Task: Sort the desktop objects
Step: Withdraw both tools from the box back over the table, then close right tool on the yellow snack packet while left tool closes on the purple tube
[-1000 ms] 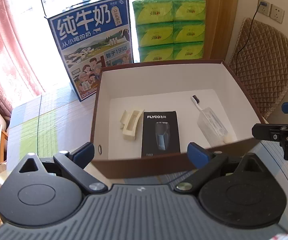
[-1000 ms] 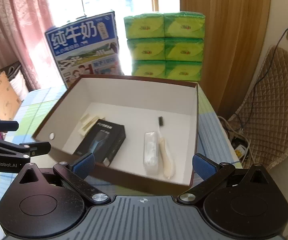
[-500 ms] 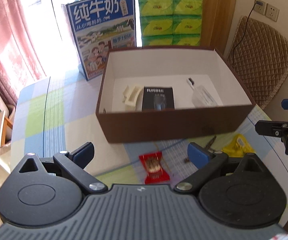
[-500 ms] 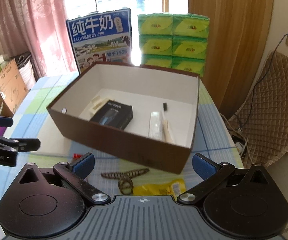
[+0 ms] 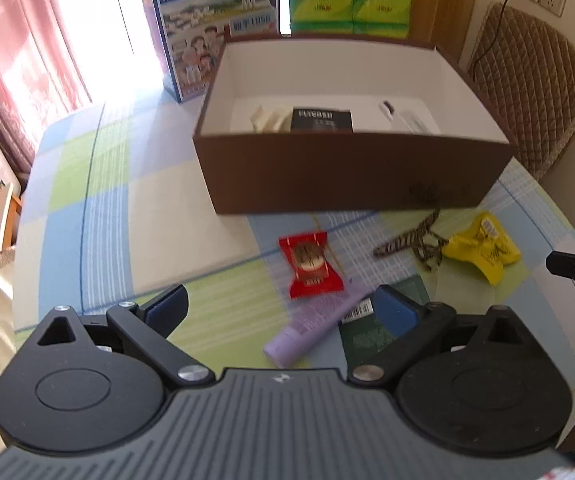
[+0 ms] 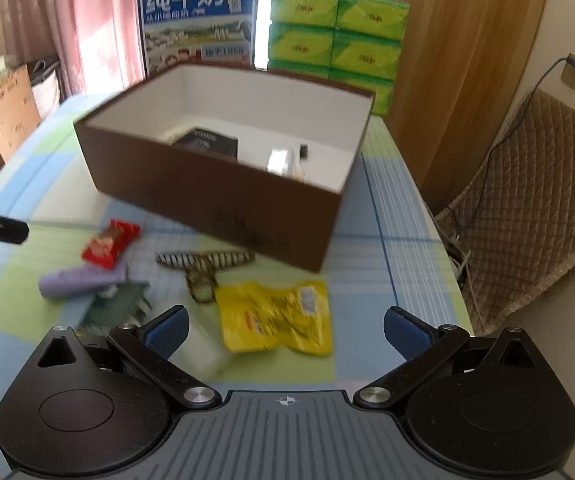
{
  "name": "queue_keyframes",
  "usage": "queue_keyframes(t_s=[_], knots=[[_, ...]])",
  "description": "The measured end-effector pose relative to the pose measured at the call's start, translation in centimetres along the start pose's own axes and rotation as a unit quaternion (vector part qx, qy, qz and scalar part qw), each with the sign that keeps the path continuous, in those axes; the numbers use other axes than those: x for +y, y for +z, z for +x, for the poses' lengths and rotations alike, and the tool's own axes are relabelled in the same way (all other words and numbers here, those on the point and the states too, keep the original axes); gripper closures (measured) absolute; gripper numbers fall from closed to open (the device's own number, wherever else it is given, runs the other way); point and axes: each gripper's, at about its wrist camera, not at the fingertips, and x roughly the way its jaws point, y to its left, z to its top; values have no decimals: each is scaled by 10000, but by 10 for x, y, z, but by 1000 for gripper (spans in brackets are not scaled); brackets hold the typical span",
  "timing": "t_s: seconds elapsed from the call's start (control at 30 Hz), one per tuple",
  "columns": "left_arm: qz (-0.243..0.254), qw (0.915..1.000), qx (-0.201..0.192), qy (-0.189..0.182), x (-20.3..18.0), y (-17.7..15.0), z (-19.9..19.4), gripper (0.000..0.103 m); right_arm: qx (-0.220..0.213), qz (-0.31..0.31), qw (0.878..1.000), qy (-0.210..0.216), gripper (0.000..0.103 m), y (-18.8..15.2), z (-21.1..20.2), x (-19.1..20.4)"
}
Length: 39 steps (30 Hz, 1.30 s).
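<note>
Both my tongs, left (image 5: 283, 306) and right (image 6: 285, 328), hang released; I judge the yellow crinkled packet (image 6: 275, 318) near the bench's front edge comes next.

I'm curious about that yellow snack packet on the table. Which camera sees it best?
The right wrist view: the yellow packet lies large and whole between the open right gripper fingers, though blurred. The left wrist view shows it smaller, off to the right.

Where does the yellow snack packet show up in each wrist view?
Left wrist: yellow packet at right, on the table before the brown box's right corner.
Right wrist: yellow packet low centre, just ahead of the open right claw.
Shared landmark: the brown box, with the striped hair clip beside the packet.
</note>
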Motion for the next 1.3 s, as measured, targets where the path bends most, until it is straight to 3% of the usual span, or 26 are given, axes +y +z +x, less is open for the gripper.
queue_keyframes(t_s=[0.33, 0.67, 0.93, 1.1, 1.17, 1.2, 1.23, 1.3], knots=[[67, 9991, 400, -149, -22, -19, 18, 5, 188, -465, 9987, -87, 2, -33, 21, -8], [-60, 9985, 543, -78, -24, -16, 29, 5, -157, -1630, 9865, -7, 3, -52, 51, -3], [-204, 9973, 697, 48, -23, -18, 42, 5, -487, -2660, 9625, 214, 28, -61, 84, 3], [-308, 9965, 761, 140, -20, -19, 46, 5, -994, -2860, 9518, 491, 31, -58, 96, 3], [-321, 9962, 784, 182, -19, -19, 48, 5, -1121, -2836, 9505, 599, 39, -56, 102, 3], [-324, 9962, 788, 199, -18, -19, 48, 5, -1118, -2768, 9519, 692, 54, -53, 105, 1], [-323, 9962, 784, 206, -17, -19, 49, 5, -1079, -2692, 9540, 763, 62, -50, 108, 1], [-299, 9965, 755, 215, -16, -19, 49, 5, -1046, -2621, 9566, 725, 65, -46, 110, 3]])
